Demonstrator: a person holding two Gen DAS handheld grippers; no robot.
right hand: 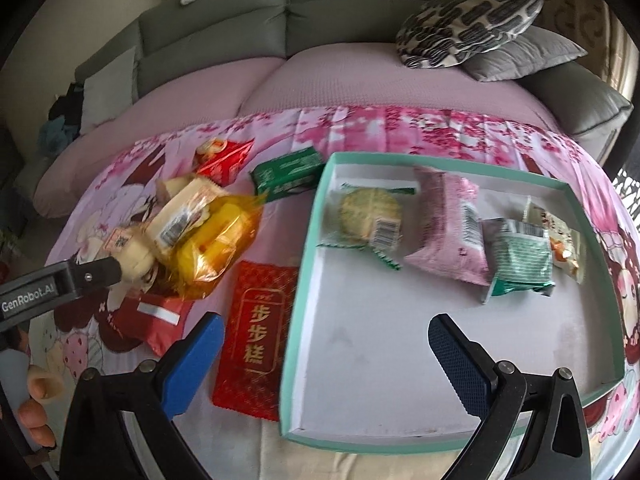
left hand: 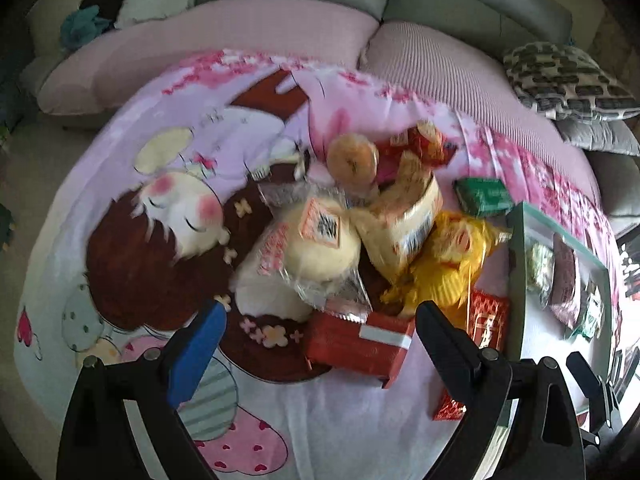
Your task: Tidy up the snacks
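Over the snack pile [left hand: 360,216] on the pink cartoon sheet [left hand: 132,152], left wrist view: the left gripper [left hand: 320,320] is spread wide, gripping nothing, hanging above a red packet [left hand: 356,344] without touching it. Motion blur smears the wrappers, so labels are unreadable; the teal box [left hand: 560,240] is cut off at the right edge.

Right wrist view: the right gripper [right hand: 326,336] is also released and empty, straddling the teal box's left wall, one finger over a red pouch [right hand: 256,328], the other over the box floor. Four packets [right hand: 448,232] sit inside along the far side. The left gripper's arm hides part of the pile, probably bread.
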